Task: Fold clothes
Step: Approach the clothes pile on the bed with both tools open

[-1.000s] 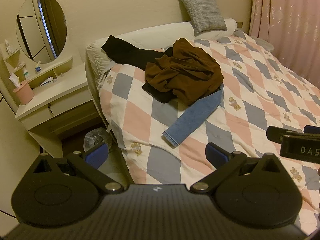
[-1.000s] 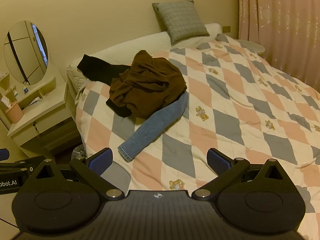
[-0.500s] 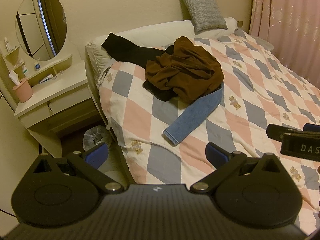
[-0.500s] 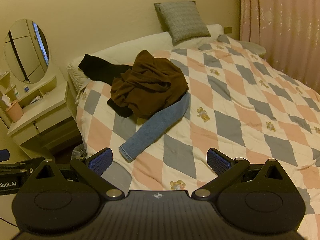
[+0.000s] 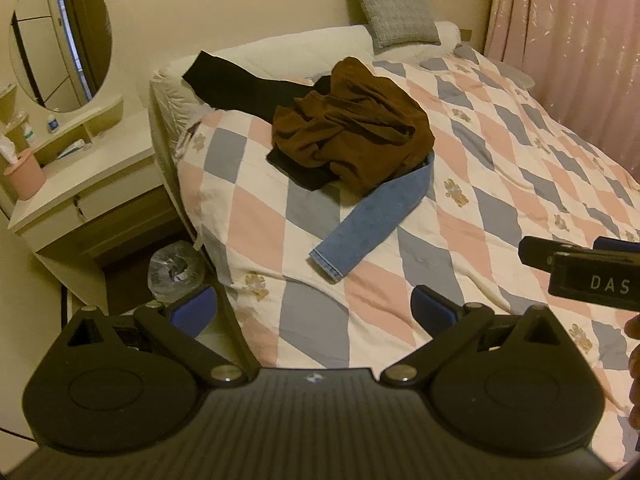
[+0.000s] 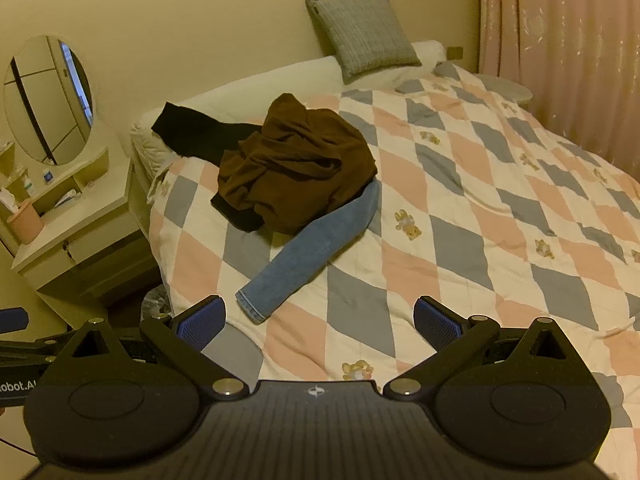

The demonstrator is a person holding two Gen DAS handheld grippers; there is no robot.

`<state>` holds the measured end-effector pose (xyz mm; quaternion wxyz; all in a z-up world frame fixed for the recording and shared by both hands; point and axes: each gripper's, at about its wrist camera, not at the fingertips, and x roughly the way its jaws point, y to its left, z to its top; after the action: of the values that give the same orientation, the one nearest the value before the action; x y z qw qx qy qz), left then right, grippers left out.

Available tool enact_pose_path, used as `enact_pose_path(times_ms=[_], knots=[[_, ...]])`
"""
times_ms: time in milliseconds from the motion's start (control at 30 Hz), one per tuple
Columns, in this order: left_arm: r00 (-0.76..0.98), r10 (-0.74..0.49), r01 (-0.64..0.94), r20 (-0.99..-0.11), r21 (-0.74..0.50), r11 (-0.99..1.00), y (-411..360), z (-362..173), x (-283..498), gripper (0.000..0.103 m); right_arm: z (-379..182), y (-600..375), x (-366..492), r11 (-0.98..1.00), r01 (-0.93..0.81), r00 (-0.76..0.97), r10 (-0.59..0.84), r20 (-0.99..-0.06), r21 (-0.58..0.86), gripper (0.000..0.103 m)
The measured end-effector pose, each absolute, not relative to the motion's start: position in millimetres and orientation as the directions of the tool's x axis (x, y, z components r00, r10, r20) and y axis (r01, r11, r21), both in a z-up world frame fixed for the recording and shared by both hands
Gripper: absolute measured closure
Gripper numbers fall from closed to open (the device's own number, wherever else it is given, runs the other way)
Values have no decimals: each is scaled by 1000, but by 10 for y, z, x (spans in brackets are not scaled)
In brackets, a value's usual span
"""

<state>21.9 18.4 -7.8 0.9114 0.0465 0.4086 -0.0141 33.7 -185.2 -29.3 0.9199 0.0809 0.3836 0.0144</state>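
Note:
A heap of clothes lies on the bed's left half. On top is a crumpled brown garment (image 5: 352, 128) (image 6: 296, 164). Blue jeans (image 5: 372, 220) (image 6: 308, 252) stick one leg out from under it toward me. A black garment (image 5: 244, 88) (image 6: 192, 132) trails off to the bed's head corner. My left gripper (image 5: 314, 310) is open and empty, hovering over the bed's near left edge, well short of the jeans cuff. My right gripper (image 6: 320, 320) is also open and empty, just short of the cuff. In the left wrist view the right gripper's body (image 5: 584, 272) shows at the right edge.
The bed carries a pink, grey and white checked quilt (image 5: 500, 200) (image 6: 480, 200) and a grey pillow (image 5: 392, 12) (image 6: 364, 36) at the headboard. A white dressing table (image 5: 84, 184) (image 6: 76, 232) with an oval mirror stands left. A bagged bin (image 5: 176, 268) sits on the floor; pink curtains (image 6: 560, 40) hang right.
Both grippers have drifted slightly forward and toward the bed; the clothes heap sits a little nearer in view. Nothing has been touched, and both stay open.

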Motion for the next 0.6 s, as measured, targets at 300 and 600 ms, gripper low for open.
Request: enact_pose_path(times_ms=[300, 600], knots=[[648, -16, 117, -762, 78, 990, 166, -216, 639, 1, -416, -1851, 688, 983, 93, 685, 52, -727, 158, 0], [641, -42, 180, -766, 97, 979, 260, -324, 1400, 1, -543, -1763, 1298, 973, 173, 653, 4, -758, 154, 0]])
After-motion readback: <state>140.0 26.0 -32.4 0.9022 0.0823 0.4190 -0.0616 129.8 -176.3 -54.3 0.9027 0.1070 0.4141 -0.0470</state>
